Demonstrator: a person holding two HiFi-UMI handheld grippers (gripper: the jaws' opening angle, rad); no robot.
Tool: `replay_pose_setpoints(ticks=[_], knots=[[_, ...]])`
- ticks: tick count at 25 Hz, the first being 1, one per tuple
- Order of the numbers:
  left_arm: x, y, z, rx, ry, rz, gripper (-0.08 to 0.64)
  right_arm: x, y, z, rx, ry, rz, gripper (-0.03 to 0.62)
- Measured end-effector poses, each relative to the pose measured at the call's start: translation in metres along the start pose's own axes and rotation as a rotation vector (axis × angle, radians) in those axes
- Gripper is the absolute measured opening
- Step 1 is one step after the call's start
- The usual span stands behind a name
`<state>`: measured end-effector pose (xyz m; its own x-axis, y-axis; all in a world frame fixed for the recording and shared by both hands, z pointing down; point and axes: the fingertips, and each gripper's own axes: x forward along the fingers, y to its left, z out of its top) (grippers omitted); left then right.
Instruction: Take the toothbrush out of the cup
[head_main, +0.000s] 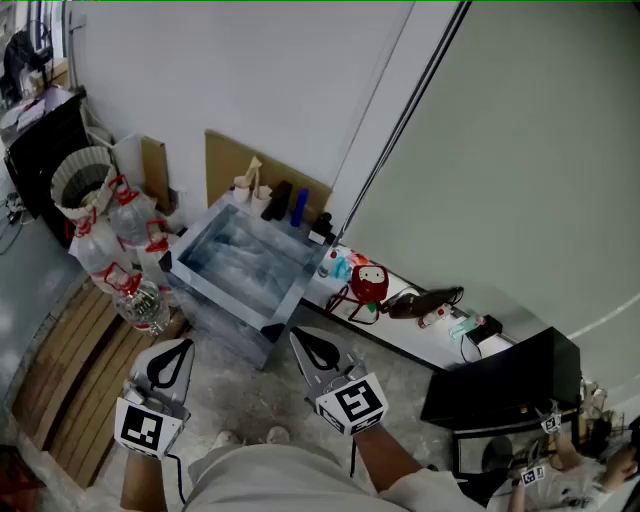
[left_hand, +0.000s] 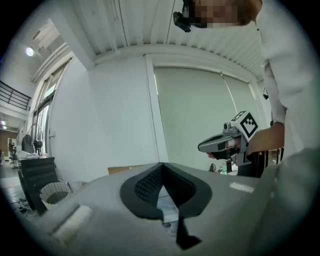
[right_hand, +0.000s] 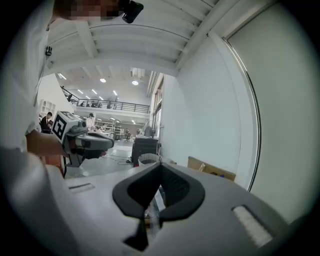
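Observation:
A red cup stands on a low white shelf by the wall, ahead and to the right of me; I cannot make out a toothbrush in it at this size. My left gripper is held low at the left, shut and empty. My right gripper is beside it, also shut and empty, well short of the cup. In the left gripper view the shut jaws point level at the wall, with the right gripper off to the side. The right gripper view shows its shut jaws and the left gripper.
A grey open box stands straight ahead on the floor. Plastic bottles and a white basket lie at the left beside wooden planks. A dark tool lies on the shelf, and a black case sits at the right.

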<state>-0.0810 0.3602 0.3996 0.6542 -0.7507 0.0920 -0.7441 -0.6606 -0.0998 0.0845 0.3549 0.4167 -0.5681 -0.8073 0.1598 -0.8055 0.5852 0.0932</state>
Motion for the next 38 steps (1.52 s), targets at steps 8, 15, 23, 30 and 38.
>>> replay_pose_setpoints(ticks=[8,15,23,30,38], knots=[[0.0,0.014,-0.002,-0.005,-0.005,0.012,0.005,0.011,-0.002,0.003,-0.002,-0.003,-0.003,-0.002],[-0.005,0.023,-0.005,-0.004,-0.009,0.012,0.005,0.017,0.002,0.001,0.03,-0.014,-0.009,0.002],[-0.026,0.045,-0.01,-0.01,-0.014,0.001,0.005,0.031,0.022,0.001,0.019,0.008,-0.034,0.002],[-0.033,0.066,-0.018,-0.023,-0.015,-0.025,0.005,0.039,0.039,0.004,0.013,0.008,-0.068,0.002],[0.002,0.076,-0.019,-0.003,-0.018,-0.035,0.005,0.063,0.012,-0.002,0.014,-0.005,-0.061,0.002]])
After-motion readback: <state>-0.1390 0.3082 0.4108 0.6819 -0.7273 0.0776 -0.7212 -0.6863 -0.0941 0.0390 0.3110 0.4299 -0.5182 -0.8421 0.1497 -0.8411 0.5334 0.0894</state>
